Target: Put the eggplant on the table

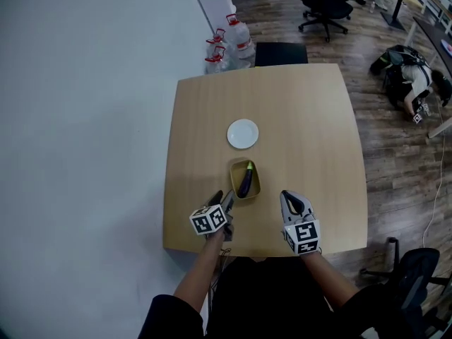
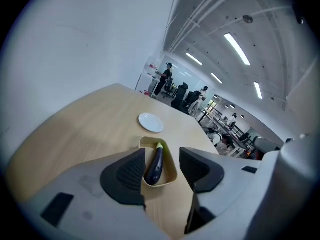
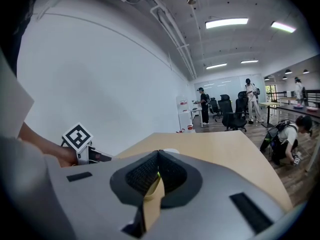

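Left tongs (image 1: 227, 200): spread wide, pads (image 2: 131, 173) bare, nothing pressed between them. Right tongs (image 1: 292, 202): tips closed together on nothing. Both held over the near part of the table (image 1: 311, 119), pale wood, square with rounded corners.

Near its middle, a small yellow tray (image 1: 256, 174). Just beyond that, a round white plate (image 1: 242, 133). Inside the tray, lying on its floor and not yet on the table: the eggplant (image 1: 246, 181), dark purple, slim, with a green stem (image 2: 159, 145).

Most important for the coming reach:
- Lies ahead of the left tongs and slightly to their right, with their tips just beside the tray's near left corner.
- Sits farther from the right tongs, which hang off to the right of the tray's right wall.
- Of the 2, the left looks the nearer and the readier.

Seen along the left tongs, appears framed in the gap between the 2 pads. Long axis running almost straight away from them, blunt dark end nearest, stem end farthest, toward the plate.

Probably calls for a closing across the width rather than end to end, which suits so narrow and smooth a body. Needs a descent into the tray first, with the tray walls close on either side of the pads.
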Motion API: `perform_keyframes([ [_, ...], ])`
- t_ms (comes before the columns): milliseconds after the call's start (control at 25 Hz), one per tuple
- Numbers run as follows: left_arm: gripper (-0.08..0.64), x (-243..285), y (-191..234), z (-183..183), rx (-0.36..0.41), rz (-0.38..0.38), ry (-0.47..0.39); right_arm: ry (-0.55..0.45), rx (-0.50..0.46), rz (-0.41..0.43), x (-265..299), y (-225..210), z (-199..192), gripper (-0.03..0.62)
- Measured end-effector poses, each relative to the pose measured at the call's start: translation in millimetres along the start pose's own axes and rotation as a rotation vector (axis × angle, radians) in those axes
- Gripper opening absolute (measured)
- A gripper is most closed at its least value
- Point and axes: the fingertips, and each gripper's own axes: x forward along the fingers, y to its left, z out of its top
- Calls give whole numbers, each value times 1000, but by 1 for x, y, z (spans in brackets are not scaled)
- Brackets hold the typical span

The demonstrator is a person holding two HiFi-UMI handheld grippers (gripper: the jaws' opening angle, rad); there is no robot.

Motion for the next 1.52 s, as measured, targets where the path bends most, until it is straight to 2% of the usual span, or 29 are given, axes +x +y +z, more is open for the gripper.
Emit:
perform_keyframes([
  [200, 202, -51, -36, 1, 31, -95, -80, -19, -17, -19, -17, 18, 7, 60],
  [320, 80, -82, -57, -4, 60, -152, -124, -24, -25, -38, -32, 29, 9, 60],
  [440, 24, -113, -75, -7, 144, -151, -157, -21, -23, -49, -50, 46, 9, 60],
  [600, 20, -158, -89, -11, 244, -132, -259, -15, -44, -52, -78, 76, 3, 60],
  [920, 18, -231, -89, -19, 271, -80, -411, -9, -65, -64, -130, 126, -14, 60],
  [1280, 18, -273, -95, -33, 305, -95, -458, -30, -89, -54, -158, 165, -22, 60],
  [1520, 18, -274, -101, -31, 297, -114, -463, -42, -98, -58, -160, 168, -18, 60],
])
